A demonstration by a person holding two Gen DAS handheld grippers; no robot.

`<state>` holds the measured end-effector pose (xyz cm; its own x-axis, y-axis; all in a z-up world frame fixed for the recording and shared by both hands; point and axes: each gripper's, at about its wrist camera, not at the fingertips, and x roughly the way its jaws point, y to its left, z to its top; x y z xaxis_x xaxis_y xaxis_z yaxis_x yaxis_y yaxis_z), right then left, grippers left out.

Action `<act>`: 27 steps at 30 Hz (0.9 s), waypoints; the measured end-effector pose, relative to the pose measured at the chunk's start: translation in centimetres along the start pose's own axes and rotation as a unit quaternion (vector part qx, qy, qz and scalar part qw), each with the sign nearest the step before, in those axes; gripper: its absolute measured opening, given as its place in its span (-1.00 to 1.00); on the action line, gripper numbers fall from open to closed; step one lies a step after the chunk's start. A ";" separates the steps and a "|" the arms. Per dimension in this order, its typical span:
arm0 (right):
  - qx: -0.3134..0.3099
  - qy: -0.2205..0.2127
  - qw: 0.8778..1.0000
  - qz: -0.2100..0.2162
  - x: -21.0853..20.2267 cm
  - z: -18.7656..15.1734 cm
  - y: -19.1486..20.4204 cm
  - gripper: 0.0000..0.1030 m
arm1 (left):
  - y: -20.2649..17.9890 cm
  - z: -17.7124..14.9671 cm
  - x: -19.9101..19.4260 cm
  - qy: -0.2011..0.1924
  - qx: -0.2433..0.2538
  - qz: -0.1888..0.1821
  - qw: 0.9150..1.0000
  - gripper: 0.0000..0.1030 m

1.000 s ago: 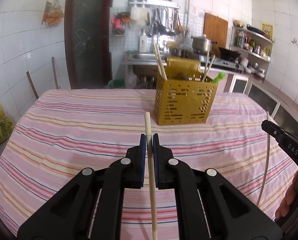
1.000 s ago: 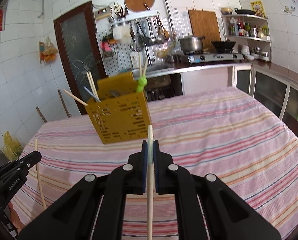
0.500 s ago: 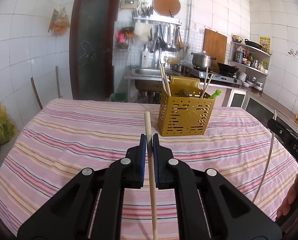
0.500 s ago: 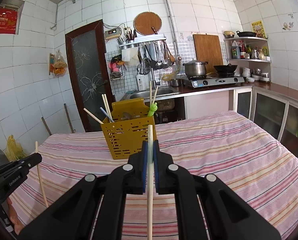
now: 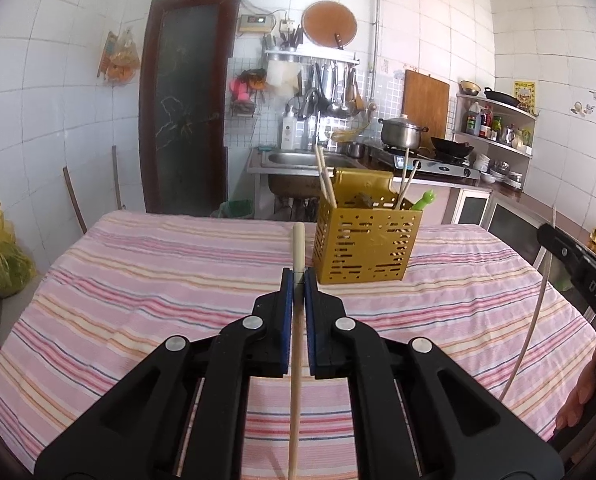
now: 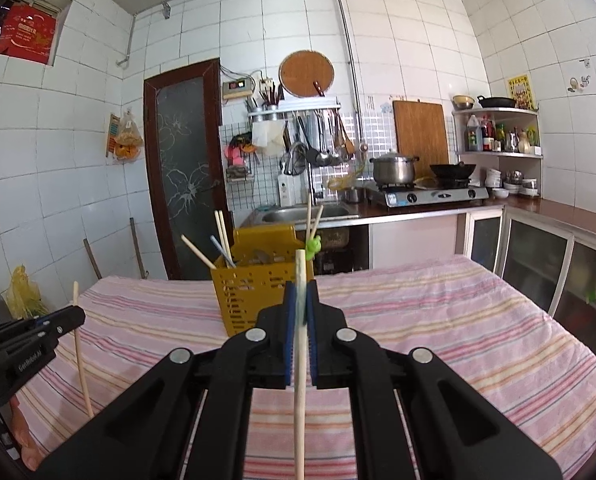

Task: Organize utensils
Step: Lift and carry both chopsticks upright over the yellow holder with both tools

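A yellow perforated utensil holder stands on the striped tablecloth, with several chopsticks and a green-topped utensil upright in it. My left gripper is shut on a wooden chopstick whose tip points at the holder's left side, a short way in front of it. In the right wrist view my right gripper is shut on a pale chopstick, and the holder stands just behind and left of it. Each gripper shows at the edge of the other's view with its chopstick: right gripper, left gripper.
The pink striped cloth covers the whole table. Behind the table are a sink, a stove with a pot and a dark door. A yellow bag sits at the far left. A person's hand holds the right gripper.
Both grippers rose and tilted upward with their chopsticks, so the holder now sits lower and farther in each view and more of the wall shows. Grips are unchanged.
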<state>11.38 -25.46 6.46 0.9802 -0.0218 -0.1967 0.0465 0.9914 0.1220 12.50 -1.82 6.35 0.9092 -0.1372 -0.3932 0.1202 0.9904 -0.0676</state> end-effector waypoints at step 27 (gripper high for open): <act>0.025 -0.075 0.997 0.005 9.3 15.4 -1.0 -0.89 | -4.6 17.9 4.9 -0.113 0.033 -0.042 0.992 -0.91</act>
<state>23.37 -28.69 19.46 0.9983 -0.0343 -0.0479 0.0420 0.9842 0.1721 23.56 -6.82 21.13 0.9602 -0.2199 -0.1722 0.2185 0.9755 -0.0274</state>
